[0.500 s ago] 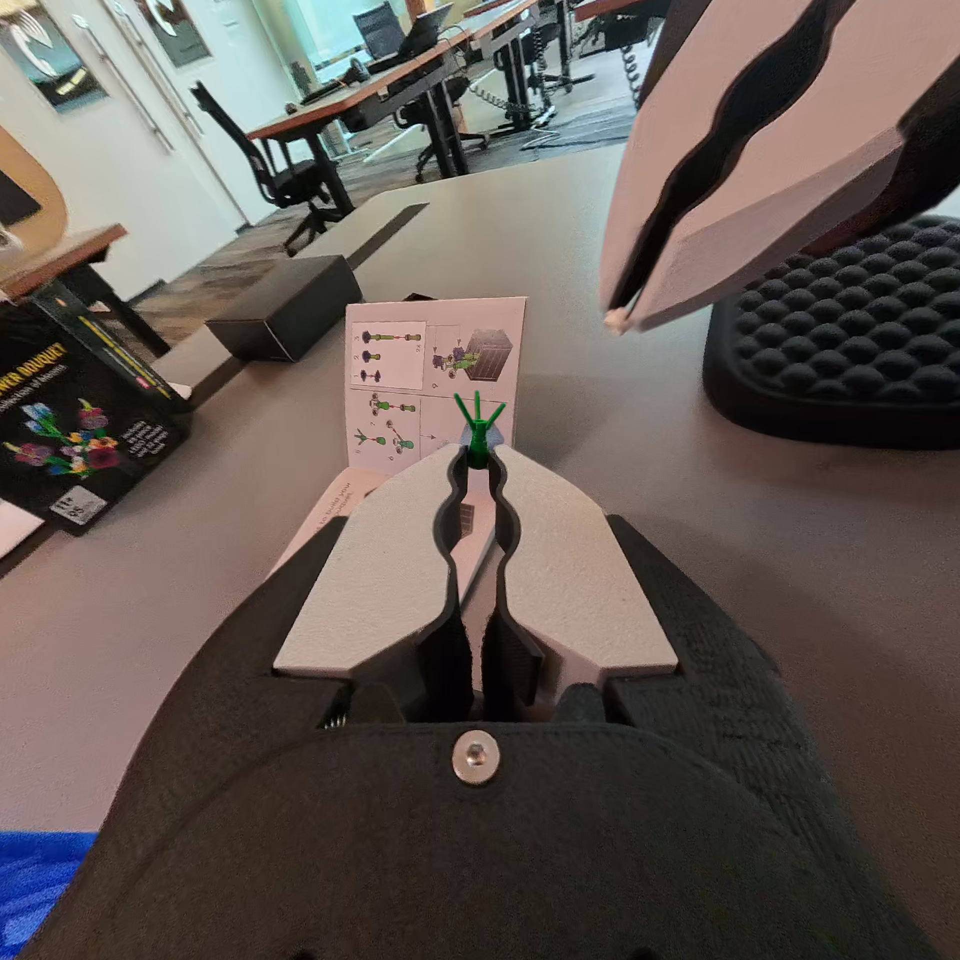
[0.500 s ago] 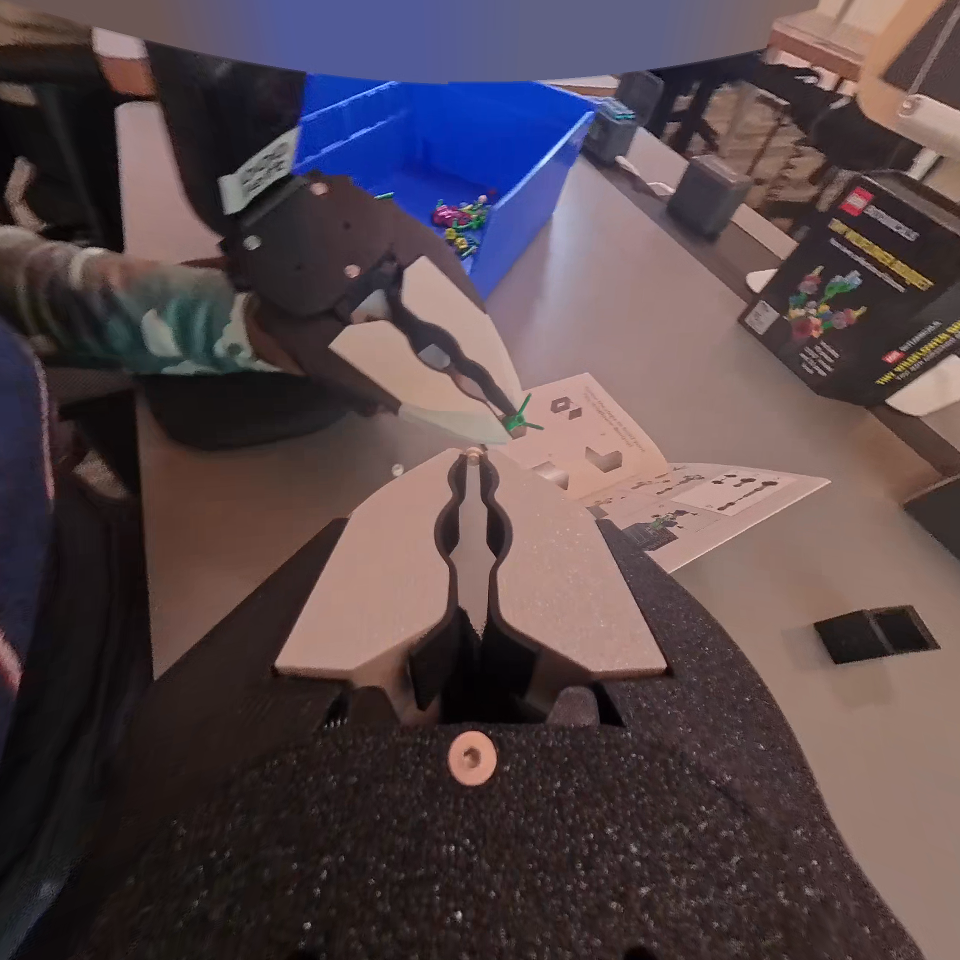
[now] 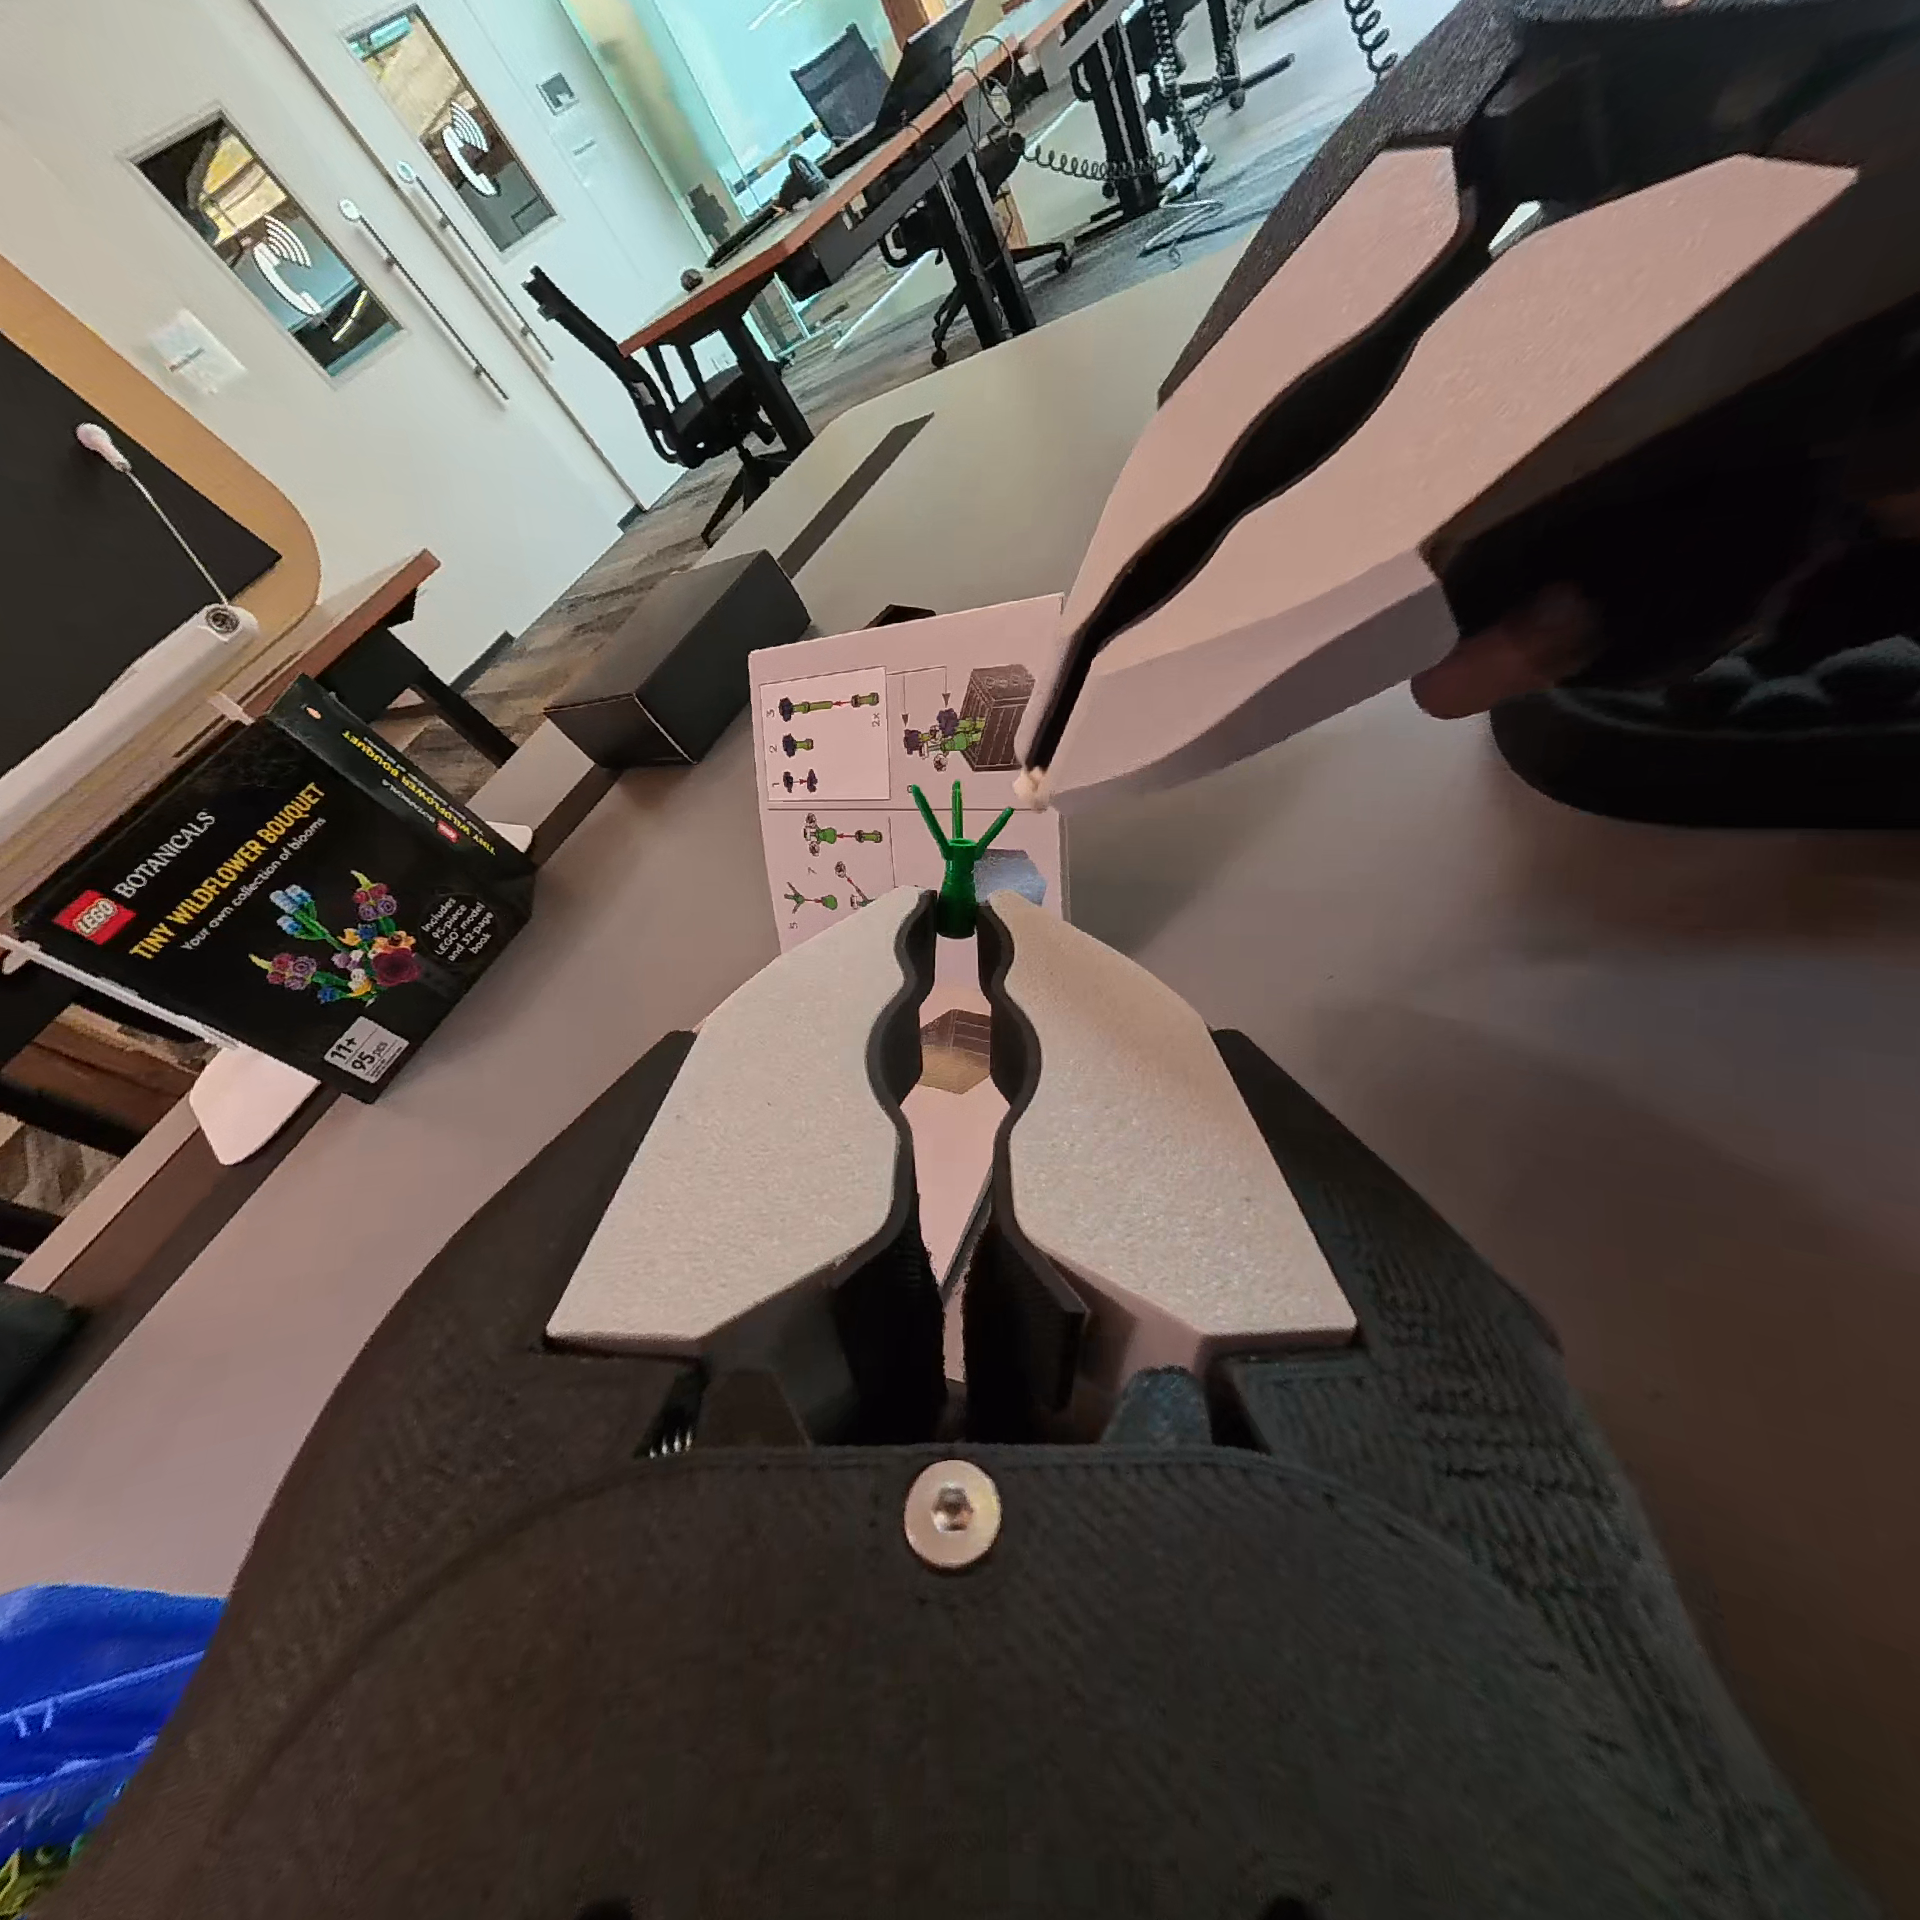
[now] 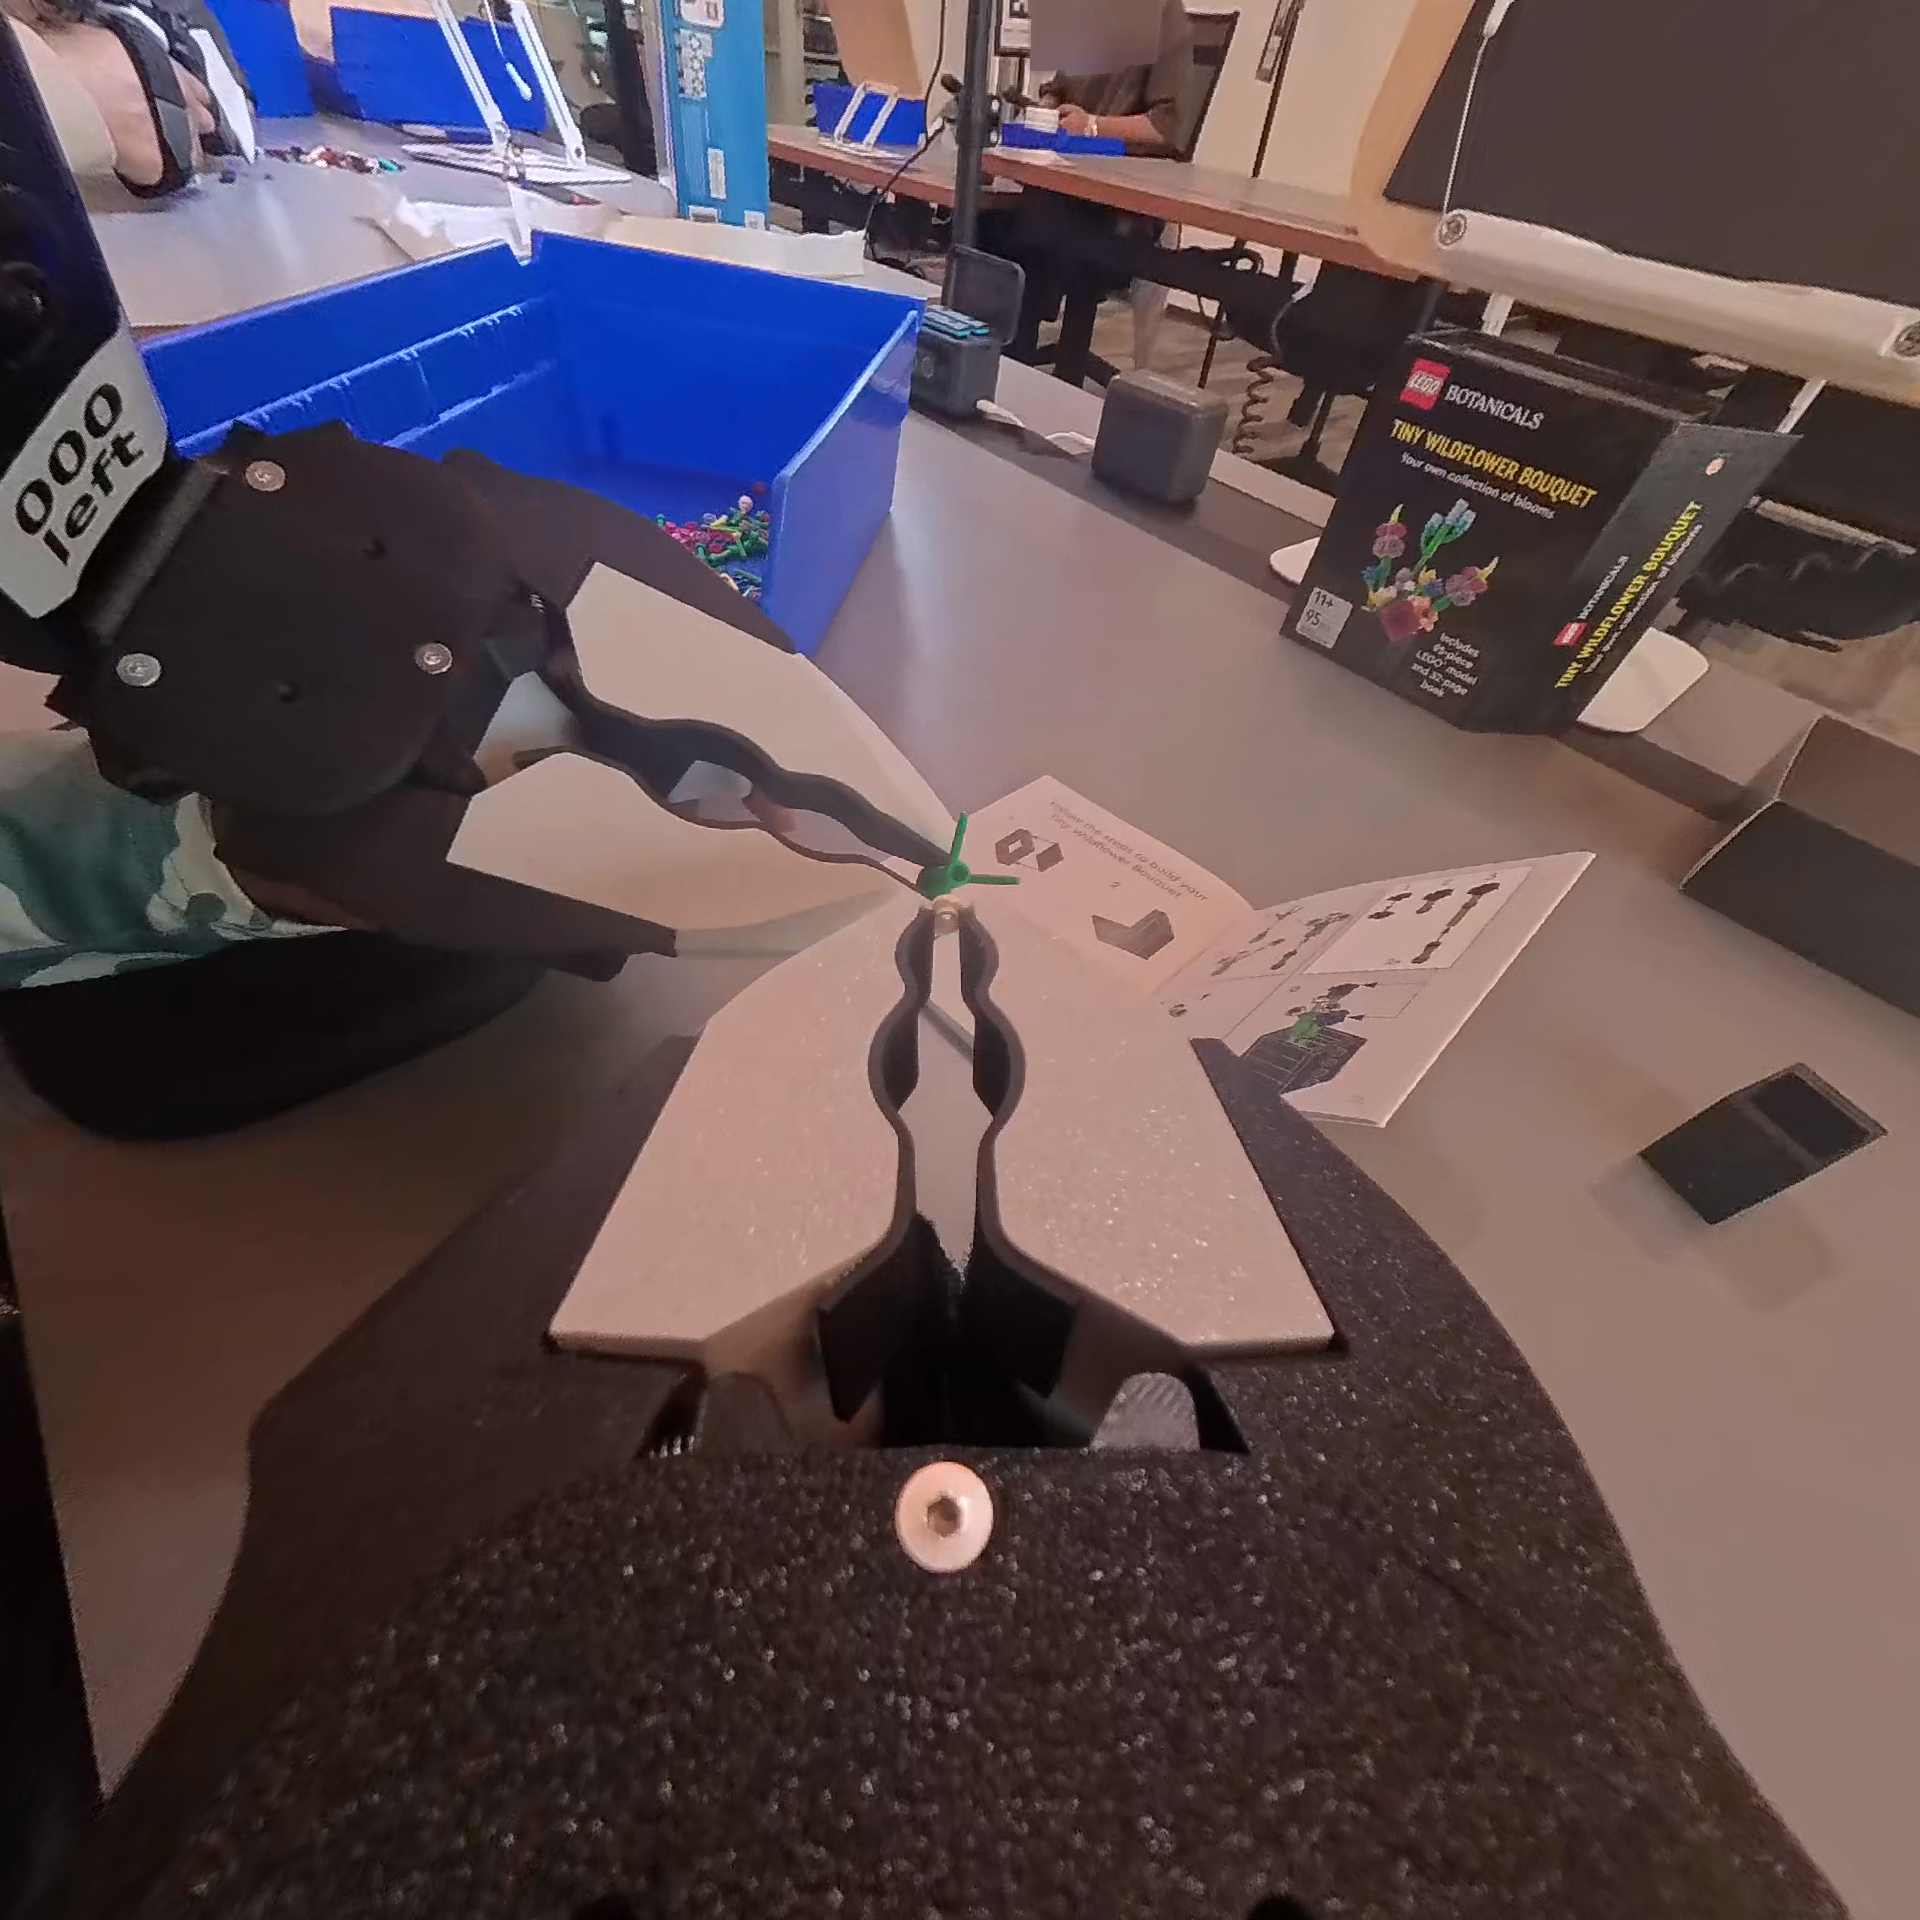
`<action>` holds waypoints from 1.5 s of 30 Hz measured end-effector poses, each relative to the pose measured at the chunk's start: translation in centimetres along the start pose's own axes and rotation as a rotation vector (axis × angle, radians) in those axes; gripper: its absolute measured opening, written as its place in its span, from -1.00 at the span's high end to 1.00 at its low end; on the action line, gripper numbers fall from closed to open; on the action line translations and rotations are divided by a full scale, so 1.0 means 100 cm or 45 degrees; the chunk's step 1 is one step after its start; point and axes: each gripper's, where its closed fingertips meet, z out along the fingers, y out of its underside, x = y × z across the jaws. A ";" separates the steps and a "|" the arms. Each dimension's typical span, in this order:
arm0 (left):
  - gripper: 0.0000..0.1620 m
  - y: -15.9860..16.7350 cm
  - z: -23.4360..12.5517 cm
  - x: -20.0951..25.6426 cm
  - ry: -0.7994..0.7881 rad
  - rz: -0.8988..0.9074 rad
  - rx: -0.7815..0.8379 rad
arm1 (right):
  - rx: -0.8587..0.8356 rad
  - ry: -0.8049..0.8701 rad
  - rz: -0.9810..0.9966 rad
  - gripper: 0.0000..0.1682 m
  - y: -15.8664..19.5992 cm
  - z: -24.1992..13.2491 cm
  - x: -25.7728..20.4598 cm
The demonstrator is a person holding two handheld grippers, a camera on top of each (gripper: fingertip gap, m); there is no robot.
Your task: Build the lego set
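My left gripper point(image 3: 956, 914) pinches the green stem piece point(image 3: 957, 854) by its base, prongs pointing up. My right gripper point(image 4: 945, 918) holds a tiny white piece point(image 4: 944, 911) at its tips, just beside the stem. I think I must line the white piece with one prong and push slowly. Beyond lies the open instruction booklet point(image 4: 1351, 977), farther the blue bin point(image 4: 831, 436) of loose pieces.

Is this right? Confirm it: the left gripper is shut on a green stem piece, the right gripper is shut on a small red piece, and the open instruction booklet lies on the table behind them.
Wrong in one respect. The piece at the tips of the right gripper is small and whitish, not red, as the right wrist view shows. The rest stands: the left gripper is shut on the green stem piece, and the open instruction booklet lies on the table.
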 end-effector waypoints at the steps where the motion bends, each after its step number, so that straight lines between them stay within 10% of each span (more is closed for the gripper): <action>1: 0.91 0.000 0.000 0.000 -0.003 0.003 0.001 | 0.005 -0.003 0.002 0.94 0.000 0.000 0.000; 45: 0.91 0.010 0.004 0.009 0.018 0.119 -0.083 | -0.057 -0.027 0.034 0.94 0.012 0.007 -0.006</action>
